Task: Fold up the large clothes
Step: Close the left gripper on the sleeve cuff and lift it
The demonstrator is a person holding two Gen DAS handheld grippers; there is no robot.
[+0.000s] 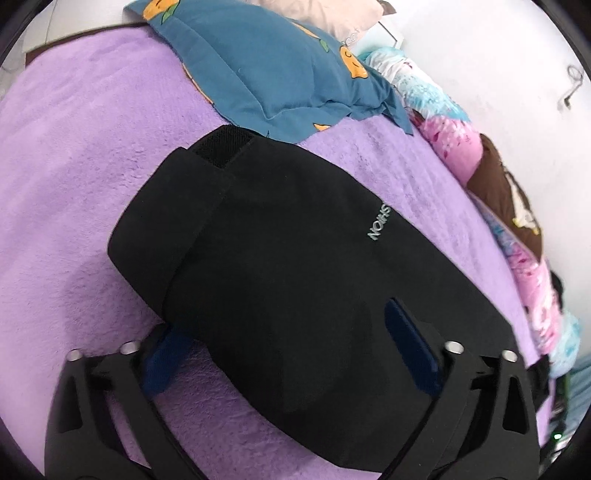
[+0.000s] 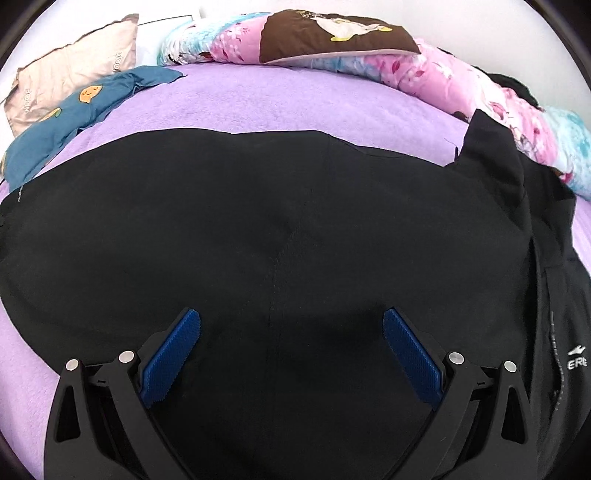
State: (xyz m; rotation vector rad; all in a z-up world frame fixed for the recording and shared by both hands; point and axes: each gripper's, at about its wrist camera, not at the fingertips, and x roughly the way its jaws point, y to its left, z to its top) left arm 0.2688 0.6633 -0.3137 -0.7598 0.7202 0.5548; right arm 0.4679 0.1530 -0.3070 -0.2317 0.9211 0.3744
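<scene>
A black garment (image 1: 280, 266) lies folded on the purple blanket (image 1: 74, 177), with small grey lettering near its right edge. My left gripper (image 1: 291, 350) is open over its near end; the left blue pad (image 1: 162, 362) is partly under the fabric's edge and the right pad (image 1: 410, 343) rests above the fabric. In the right wrist view the same black garment (image 2: 258, 229) spreads wide across the blanket (image 2: 295, 99). My right gripper (image 2: 291, 354) is open just above it, holding nothing.
A teal pillow with orange prints (image 1: 266, 62) and a beige pillow (image 2: 74, 62) lie at the bed's head. A pink floral quilt (image 2: 461, 74) with a brown cushion (image 2: 332, 33) runs along the wall. Another black garment with a white logo (image 2: 561, 295) lies at the right.
</scene>
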